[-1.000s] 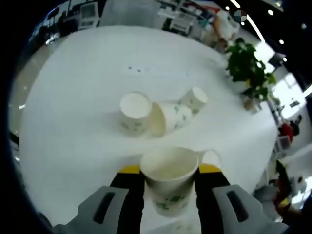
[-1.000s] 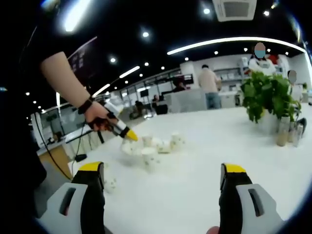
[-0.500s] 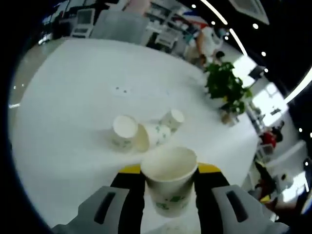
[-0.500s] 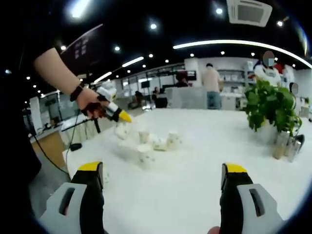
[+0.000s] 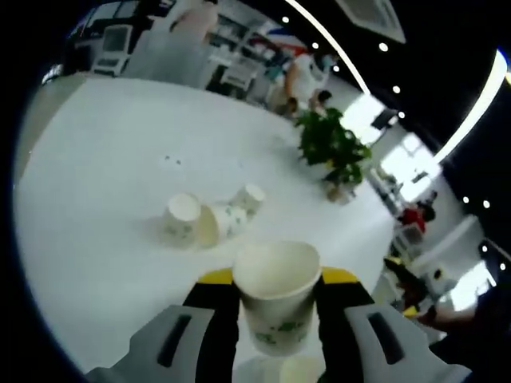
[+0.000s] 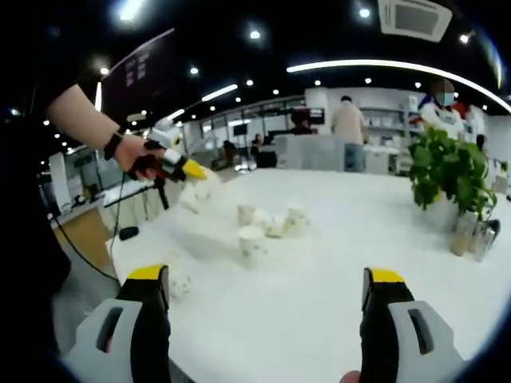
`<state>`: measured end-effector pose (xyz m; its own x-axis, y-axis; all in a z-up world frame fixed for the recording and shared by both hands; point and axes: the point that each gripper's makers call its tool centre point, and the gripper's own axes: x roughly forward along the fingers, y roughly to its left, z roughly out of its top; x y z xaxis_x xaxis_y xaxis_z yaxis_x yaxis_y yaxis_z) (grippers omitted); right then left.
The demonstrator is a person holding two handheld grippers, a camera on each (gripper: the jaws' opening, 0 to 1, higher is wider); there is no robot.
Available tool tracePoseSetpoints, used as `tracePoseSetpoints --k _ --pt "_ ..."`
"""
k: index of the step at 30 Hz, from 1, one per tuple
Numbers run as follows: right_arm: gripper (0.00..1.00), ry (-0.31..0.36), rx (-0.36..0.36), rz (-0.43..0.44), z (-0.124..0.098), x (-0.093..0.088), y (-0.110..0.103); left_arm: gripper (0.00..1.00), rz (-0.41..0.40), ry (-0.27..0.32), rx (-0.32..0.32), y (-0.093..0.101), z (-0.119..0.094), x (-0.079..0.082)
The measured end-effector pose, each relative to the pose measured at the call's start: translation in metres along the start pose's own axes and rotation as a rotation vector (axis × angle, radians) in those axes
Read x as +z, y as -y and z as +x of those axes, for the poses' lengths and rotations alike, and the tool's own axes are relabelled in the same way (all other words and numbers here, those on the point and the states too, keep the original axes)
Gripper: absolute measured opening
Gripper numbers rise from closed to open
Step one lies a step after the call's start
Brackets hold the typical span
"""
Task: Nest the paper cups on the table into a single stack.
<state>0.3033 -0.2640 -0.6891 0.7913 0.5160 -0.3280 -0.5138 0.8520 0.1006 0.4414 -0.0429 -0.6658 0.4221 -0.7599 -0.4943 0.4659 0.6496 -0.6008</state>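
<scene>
In the left gripper view the left tongs point(image 5: 275, 299) are clenched on a paper cup point(image 5: 276, 303), gripped by its sides, mouth up, lifted clear of the white tabletop point(image 5: 96, 175). Just below it, at the bottom edge, the rim of another cup point(image 5: 294, 370) shows. Farther out, ahead and a little left of the held cup, three cups sit close together: an upright cup point(image 5: 182, 219), a tipped cup point(image 5: 219, 223) on its side touching or nearly touching it, its mouth toward the upright one, and a third cup point(image 5: 251, 197) just beyond. A potted plant point(image 5: 329, 148) stands farther back.

In the right gripper view the right tongs point(image 6: 267, 299) are released, jaws wide apart with nothing between them, low over the near edge of the tabletop. A lone cup point(image 6: 252, 244) stands ahead near mid-table, the cluster just behind it.

The left tongs look nearer the cluster, so the nesting move would likely be forward and down, mouth-up cup into mouth-up cup.
</scene>
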Motion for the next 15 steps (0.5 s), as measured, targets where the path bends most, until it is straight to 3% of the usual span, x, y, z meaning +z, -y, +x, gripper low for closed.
tracePoseSetpoints --k 3,6,10,14,15 --pt "0.99 0.000 0.002 -0.011 0.000 0.003 -0.004 0.36 0.031 0.034 -0.070 0.015 -0.008 0.000" --pt "0.99 0.000 0.001 -0.017 0.000 0.006 -0.007 0.36 0.053 0.051 -0.103 0.015 -0.016 0.003" --pt "0.98 -0.004 -0.001 -0.018 0.001 0.007 -0.011 0.36 0.092 0.090 -0.139 0.029 -0.027 0.005" --pt "0.98 -0.007 -0.007 -0.025 -0.002 0.009 -0.016 0.37 0.220 0.122 -0.166 0.031 -0.035 0.005" --pt "0.98 -0.008 -0.008 -0.026 -0.002 0.009 -0.016 0.38 0.208 0.119 -0.172 0.034 -0.037 0.003"
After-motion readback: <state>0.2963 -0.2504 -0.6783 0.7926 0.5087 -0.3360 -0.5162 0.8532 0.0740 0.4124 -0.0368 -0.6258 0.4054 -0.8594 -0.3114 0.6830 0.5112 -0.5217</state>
